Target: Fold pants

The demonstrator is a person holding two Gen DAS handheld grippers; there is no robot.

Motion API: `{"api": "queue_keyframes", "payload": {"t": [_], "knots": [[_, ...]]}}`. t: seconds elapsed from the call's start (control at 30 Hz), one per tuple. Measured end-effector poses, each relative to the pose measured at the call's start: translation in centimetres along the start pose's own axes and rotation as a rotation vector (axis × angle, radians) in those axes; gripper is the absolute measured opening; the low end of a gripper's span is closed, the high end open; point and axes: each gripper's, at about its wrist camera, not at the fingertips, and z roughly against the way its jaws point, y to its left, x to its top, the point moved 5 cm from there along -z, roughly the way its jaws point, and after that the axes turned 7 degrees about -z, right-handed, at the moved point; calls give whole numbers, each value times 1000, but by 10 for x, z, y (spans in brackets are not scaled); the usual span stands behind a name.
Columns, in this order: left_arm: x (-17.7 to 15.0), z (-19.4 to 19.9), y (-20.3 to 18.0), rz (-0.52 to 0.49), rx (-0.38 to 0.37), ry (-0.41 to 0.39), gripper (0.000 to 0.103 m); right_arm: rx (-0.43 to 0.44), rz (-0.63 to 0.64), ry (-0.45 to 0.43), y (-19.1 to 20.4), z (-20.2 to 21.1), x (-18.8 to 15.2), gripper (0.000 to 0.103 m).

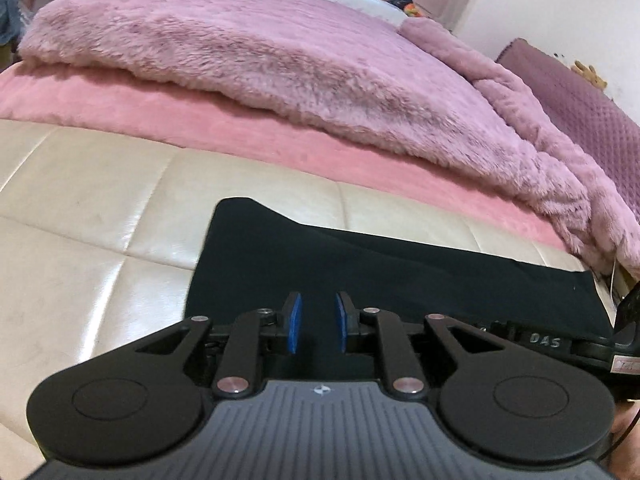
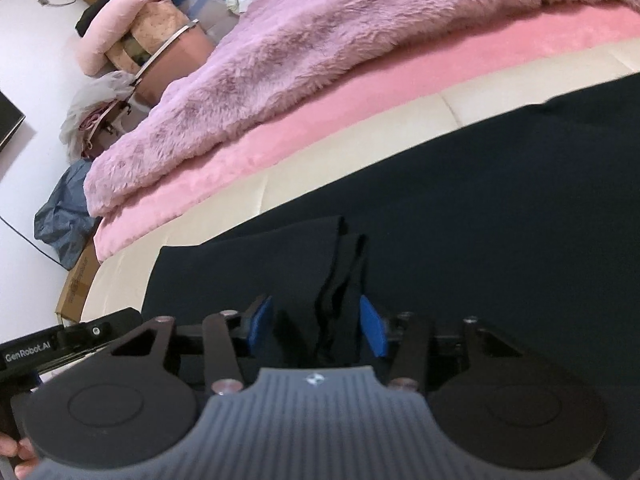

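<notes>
Black, smooth-knit pants (image 1: 320, 256) lie flat on the cream quilted leather end of the bed (image 1: 100, 216), and in the left wrist view I have my left claw (image 1: 318, 326) low over their near edge, its blue pads standing a small gap apart with dark cloth showing between them; I cannot tell whether that cloth is pinched or simply lies beneath. Behind the pants runs a pink plush sheet (image 1: 160, 108), and over that a shaggy mauve fur blanket (image 1: 280, 52), both well apart from the work. In the right wrist view my right claw (image 2: 316, 326) stands wider, its pads parted around a bunched, upright ridge of the same pants (image 2: 480, 208), which spread dark across the right of the frame. The pads seem to touch the ridge on either side, but I cannot say they grip it. I judge I am at the gathering step, both claws at the near hem before a fold. The next move calls for closing both firmly on the cloth, then lifting together and carrying the edge evenly across so that the layers land square without dragging the lower one.
</notes>
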Motion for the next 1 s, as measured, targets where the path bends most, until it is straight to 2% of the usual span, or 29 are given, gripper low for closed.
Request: {"api": "queue_keyframes", "payload": {"t": [0.07,0.13,0.17,0.37,0.47,0.67,0.83,1.0], "knots": [[0,4,5,15,6,-5,20,-19,6,4,4,-5,-2,13],[1,10,9,23,10,-20,20,-40,13,-7,7,-8,-2,2],[1,14,11,25,18,-30,20,-47,23,-15,10,-7,-1,1],[10,38,30,79,68,-92,20,-9,173,-65,46,24,16,0],[13,49,31,93,72,-117,20,6,251,-106,70,55,39,0],[18,59,16,95,46,-151,20,39,317,-152,91,129,98,0],[23,47,-9,63,14,-137,20,5,357,-183,84,189,145,0],[26,28,-47,-10,-17,-109,20,-67,355,-201,49,236,181,0]]}}
